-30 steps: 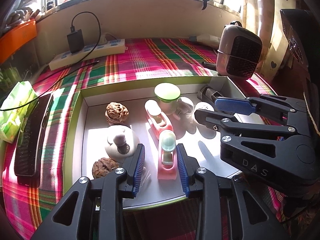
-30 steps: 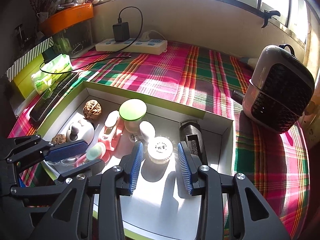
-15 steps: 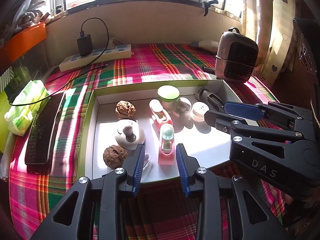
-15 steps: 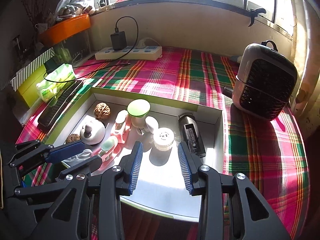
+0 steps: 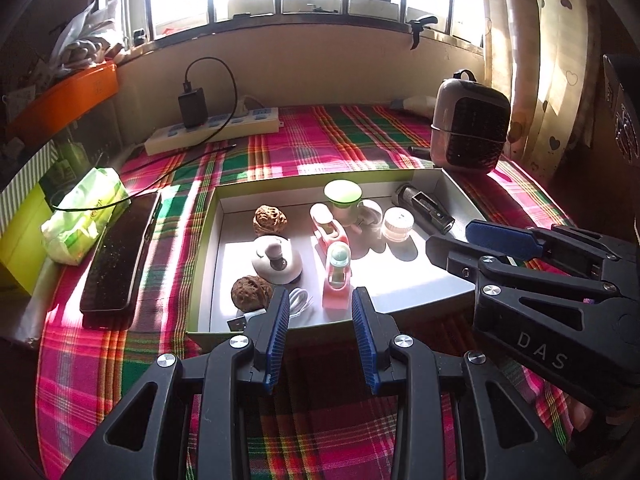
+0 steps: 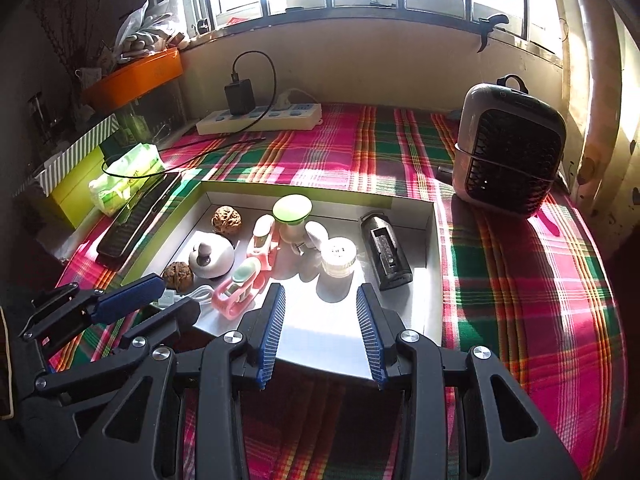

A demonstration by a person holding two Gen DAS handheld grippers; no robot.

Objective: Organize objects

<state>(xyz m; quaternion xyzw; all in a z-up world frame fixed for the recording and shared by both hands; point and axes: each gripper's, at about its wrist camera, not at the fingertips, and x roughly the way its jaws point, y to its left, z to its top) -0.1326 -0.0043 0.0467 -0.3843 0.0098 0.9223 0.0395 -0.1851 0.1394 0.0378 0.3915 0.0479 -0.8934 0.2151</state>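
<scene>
Orange bin (image 6: 136,74): far left on the sill ledge; a small mark on its front, too small to read.
Striped box (image 6: 76,156): green sides, white-striped rim, at the left edge of the bench.
Tissue pack (image 5: 84,212): pale green wrapper with printed writing, not legible; a black cable runs across it.
Dark flat device (image 5: 120,256): lies lengthwise just right of the pack, on the plaid cloth (image 5: 332,136).
Power strip (image 5: 212,128): against the back wall, a black charger (image 5: 192,106) plugged in.
Tray (image 5: 204,264): green outside, white inside, holds all the small things.
Tray, left part: two walnuts (image 5: 270,219) with a white dome-shaped knobbed piece (image 5: 276,260) between them; a white cable (image 5: 296,300) at the near rim.
Tray, middle: two pink clips (image 5: 336,280) end to end, a green-topped cup (image 5: 343,196) behind them.
Tray, right part: a white round jar (image 6: 339,257) with small dark characters on its lid, unreadable; a black boxy item (image 6: 386,250) beside the right wall.
Heater (image 6: 508,152): grey, dark grille, right of the tray, no readable label.
Left gripper (image 5: 320,336): blue-padded fingers apart with nothing between them, above the tray's near rim.
Right gripper (image 6: 322,334): fingers apart, holding nothing, over the tray's bare near floor; its body reads "DAS" in the left wrist view.
</scene>
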